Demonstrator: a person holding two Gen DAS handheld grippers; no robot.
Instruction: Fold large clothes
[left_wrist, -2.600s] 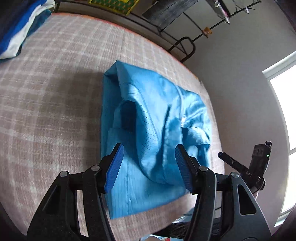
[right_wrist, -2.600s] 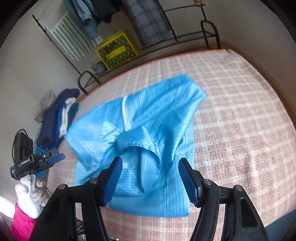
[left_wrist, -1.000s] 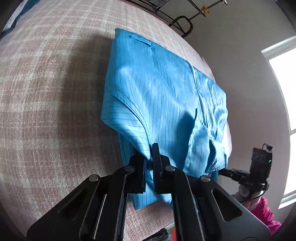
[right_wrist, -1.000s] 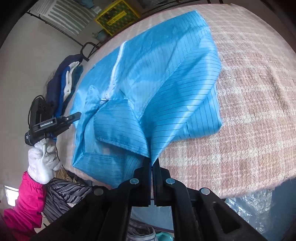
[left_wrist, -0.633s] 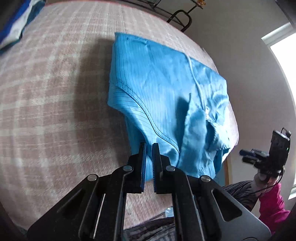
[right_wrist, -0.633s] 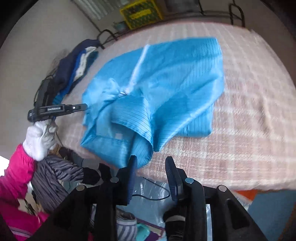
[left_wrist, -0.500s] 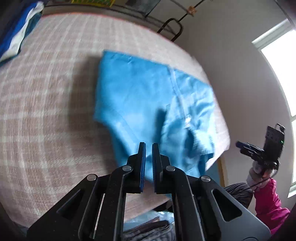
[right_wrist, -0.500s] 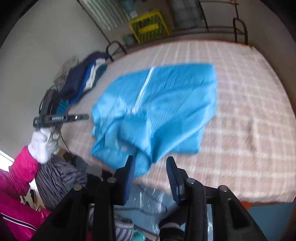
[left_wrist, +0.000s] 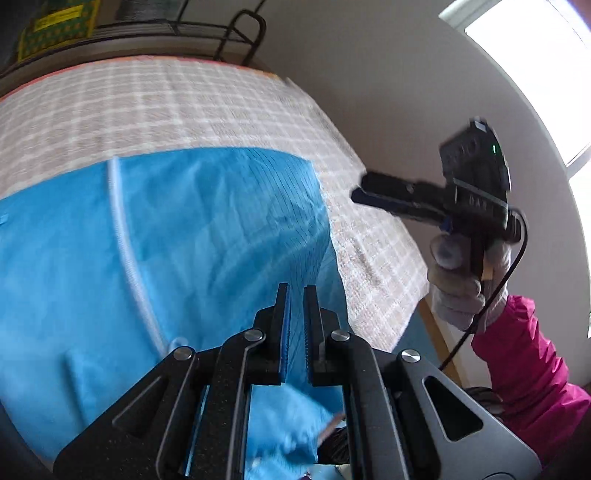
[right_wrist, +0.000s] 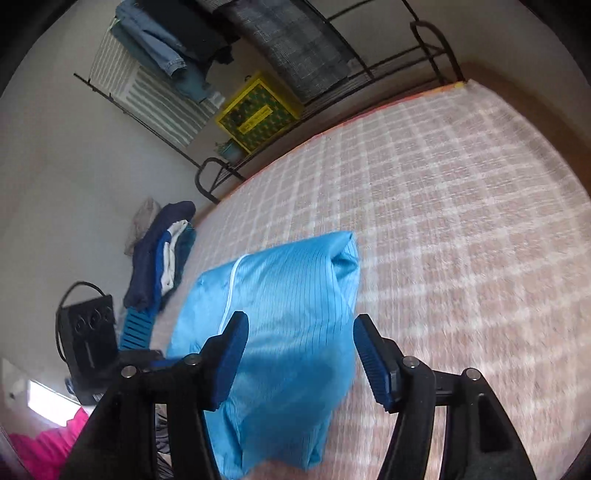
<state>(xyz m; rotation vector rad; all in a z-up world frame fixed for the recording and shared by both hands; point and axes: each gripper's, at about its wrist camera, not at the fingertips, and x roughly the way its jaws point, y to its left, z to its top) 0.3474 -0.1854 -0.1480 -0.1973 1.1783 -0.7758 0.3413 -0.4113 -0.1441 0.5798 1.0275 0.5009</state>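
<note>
The checked bed (right_wrist: 461, 229) carried the blue striped garment (right_wrist: 291, 332) near its front edge, its lower end cut off. The yellow crate's (right_wrist: 258, 110) label was too blurred to read. The left gripper (left_wrist: 295, 325) pinched the garment's fabric; the right gripper's (right_wrist: 299, 354) fingers were spreading, untouched garment behind.

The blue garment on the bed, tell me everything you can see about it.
The blue garment is bright blue, thin, slightly shiny cloth with fine dark pinstripes and a white zipper. It lies partly folded on the plaid bed cover, near its edge. The left gripper is shut, cloth showing between its fingers; the right gripper is opening, clear of it.
</note>
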